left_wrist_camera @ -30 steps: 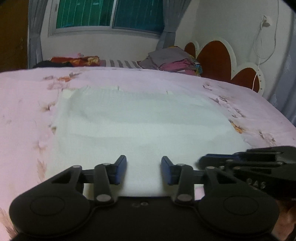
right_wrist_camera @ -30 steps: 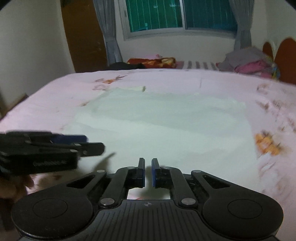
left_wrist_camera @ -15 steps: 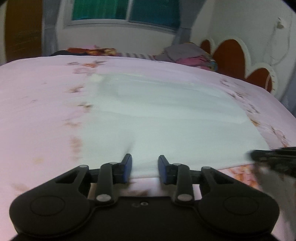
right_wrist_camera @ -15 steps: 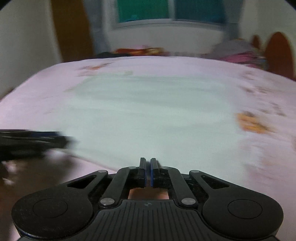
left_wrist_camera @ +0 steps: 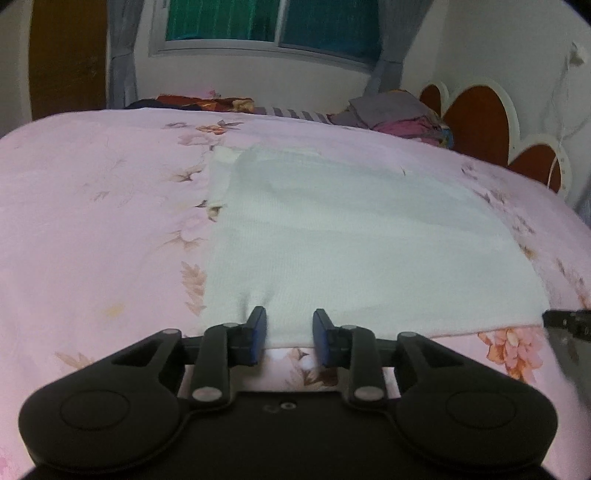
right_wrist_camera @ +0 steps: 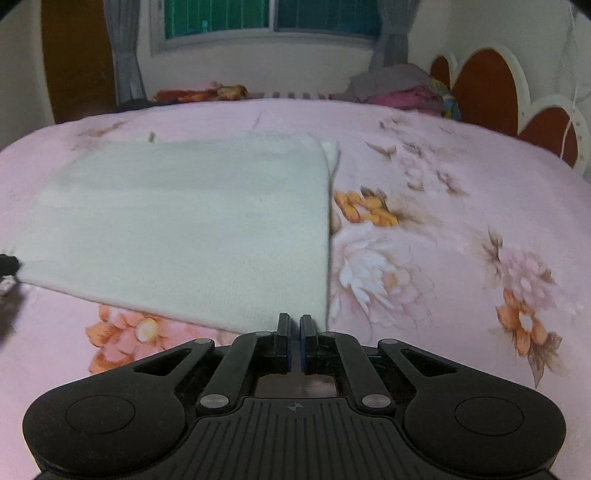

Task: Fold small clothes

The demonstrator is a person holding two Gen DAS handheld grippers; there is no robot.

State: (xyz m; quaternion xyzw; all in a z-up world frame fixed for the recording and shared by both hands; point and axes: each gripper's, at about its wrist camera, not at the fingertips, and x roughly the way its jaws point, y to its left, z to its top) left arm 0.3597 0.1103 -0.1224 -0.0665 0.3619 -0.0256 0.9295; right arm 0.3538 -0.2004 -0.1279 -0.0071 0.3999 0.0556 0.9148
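The bed (left_wrist_camera: pixel 92 221) carries the white garment (left_wrist_camera: pixel 351 240) spread flat for folding, the left hand-held gripper (left_wrist_camera: pixel 289 334) parted astride its near hem, the right hand-held gripper (right_wrist_camera: pixel 295 341) nearly closed, seemingly empty, at its near right corner.

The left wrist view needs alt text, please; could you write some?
An open left gripper straddles the near edge of a white cloth lying flat on a pink floral bedspread, near its left corner. A window lies beyond.
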